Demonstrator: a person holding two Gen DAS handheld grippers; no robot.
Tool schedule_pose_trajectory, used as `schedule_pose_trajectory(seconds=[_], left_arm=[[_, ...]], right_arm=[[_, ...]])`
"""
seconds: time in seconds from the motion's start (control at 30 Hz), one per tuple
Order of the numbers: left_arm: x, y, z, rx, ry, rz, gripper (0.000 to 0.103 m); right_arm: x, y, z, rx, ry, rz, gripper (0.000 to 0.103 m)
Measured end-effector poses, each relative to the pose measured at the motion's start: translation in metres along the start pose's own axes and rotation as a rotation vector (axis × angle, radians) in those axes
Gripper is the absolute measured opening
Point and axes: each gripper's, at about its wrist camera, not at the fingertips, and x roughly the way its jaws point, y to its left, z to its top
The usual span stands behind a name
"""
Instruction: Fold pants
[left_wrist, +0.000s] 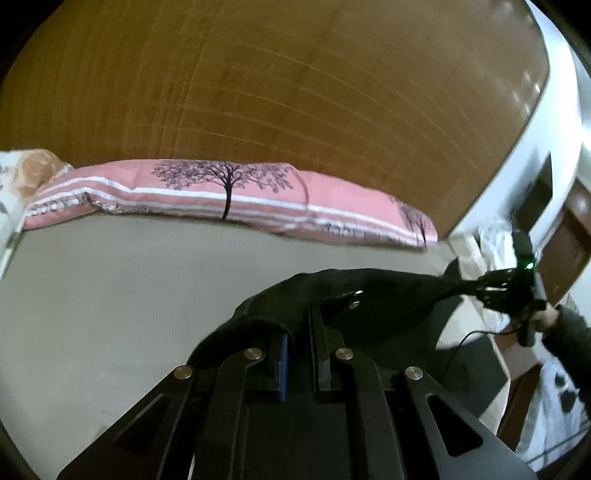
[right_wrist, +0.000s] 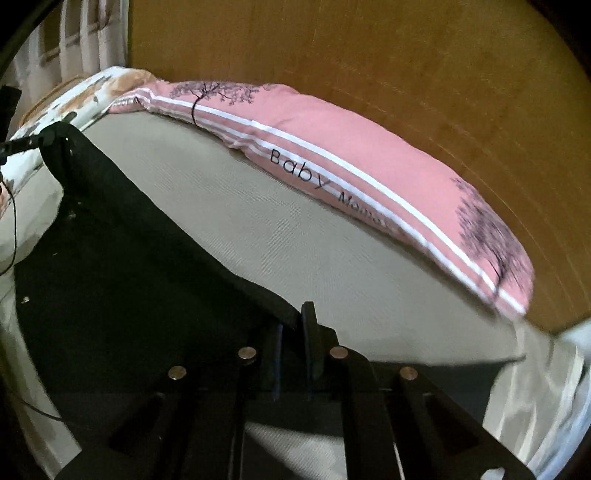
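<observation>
Left wrist camera sat low and close over the mattress (left_wrist: 110, 295), faced the wooden headboard (left_wrist: 295, 92), right wrist camera likewise, angled leftward, both views shared the pink pillow (right_wrist: 332, 155).

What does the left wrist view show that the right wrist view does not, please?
Only the left wrist view shows the person's hand holding the right tool, with a green light on it, and the pants' metal snaps.

Only the right wrist view shows the word "Baby" printed on the pink pillow and the left tool pinching the far corner of the pants.

Both show the black pants stretched between the two closed tools above the beige mattress, the pink pillow and the wooden headboard.
</observation>
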Motion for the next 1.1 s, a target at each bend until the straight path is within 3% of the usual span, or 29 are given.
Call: schedule_pose_trajectory(seconds=[0.17, 0.37, 0.57, 0.67, 0.77, 0.8, 0.9, 0.97, 1.0, 1.03, 1.1], left_arm=[[-0.033, -0.016, -0.041, 0.003, 0.042, -0.01, 0.009], [-0.048, -0.027, -0.104, 0.048, 0.142, 0.02, 0.011], [-0.026, -0.029, -0.171, 0.132, 0.32, 0.082, 0.011], [-0.024, -0.032, -0.185, 0.173, 0.322, 0.115, 0.013], [-0.026, -0.035, -0.185, 0.18, 0.327, 0.14, 0.02], [-0.026, -0.034, -0.185, 0.166, 0.338, 0.148, 0.026], [-0.029, -0.03, -0.185, 0.105, 0.36, 0.142, 0.03], [-0.033, -0.025, -0.185, 0.067, 0.37, 0.149, 0.044], [-0.037, -0.022, -0.186, 0.043, 0.369, 0.159, 0.059], [-0.046, -0.017, -0.19, -0.002, 0.354, 0.151, 0.064], [-0.055, -0.009, -0.194, -0.077, 0.347, 0.111, 0.064]], right_arm=[[-0.045, 0.035, -0.054, 0.08, -0.015, -0.005, 0.007], [-0.062, 0.069, -0.116, 0.156, 0.022, 0.024, 0.006], [-0.041, 0.097, -0.174, 0.232, 0.077, 0.047, 0.006], [-0.019, 0.106, -0.194, 0.272, 0.13, 0.053, 0.006], [-0.007, 0.112, -0.205, 0.309, 0.144, 0.041, 0.008], [-0.008, 0.113, -0.205, 0.321, 0.137, 0.035, 0.011], [-0.013, 0.112, -0.205, 0.374, 0.127, 0.026, 0.013], [-0.02, 0.113, -0.205, 0.383, 0.111, 0.013, 0.015], [-0.025, 0.113, -0.206, 0.391, 0.1, 0.006, 0.019], [-0.031, 0.113, -0.207, 0.407, 0.084, 0.009, 0.022], [-0.043, 0.113, -0.212, 0.45, 0.051, 0.026, 0.033]])
